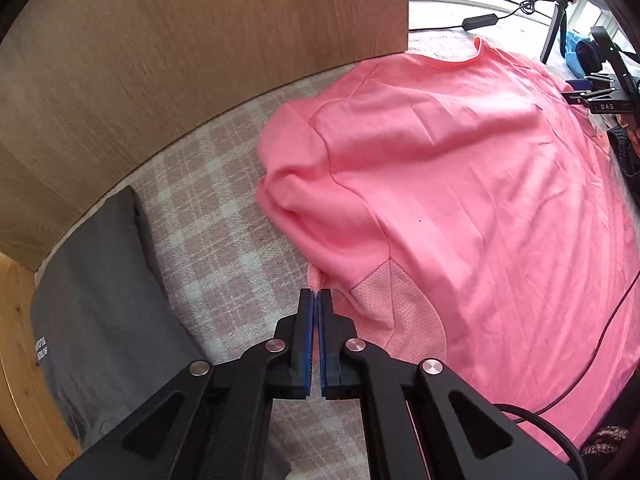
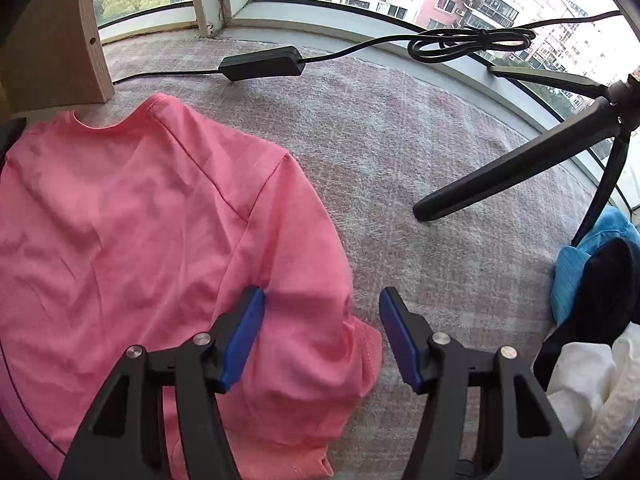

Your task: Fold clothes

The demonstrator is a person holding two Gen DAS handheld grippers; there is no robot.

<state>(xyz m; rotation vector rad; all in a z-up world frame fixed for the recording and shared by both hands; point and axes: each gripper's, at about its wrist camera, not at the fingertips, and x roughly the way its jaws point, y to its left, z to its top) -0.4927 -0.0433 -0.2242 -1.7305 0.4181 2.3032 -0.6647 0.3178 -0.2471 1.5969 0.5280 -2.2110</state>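
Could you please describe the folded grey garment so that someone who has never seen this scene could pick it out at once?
Start at the checked pink-and-white cover below the tall wooden panel. Left of the spread pink T-shirt, near the cover's edge, lies the folded grey garment. It alone is dark grey, neatly folded, with small white lettering at one corner.

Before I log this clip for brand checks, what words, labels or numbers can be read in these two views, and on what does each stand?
"DAS": white letters on the black body of the right tongs, at the right edge of the left wrist view.
White print on the folded grey garment, two short lines: too blurred and cut off to read.
Pink T-shirt, black power adapter, tripod: no text visible.
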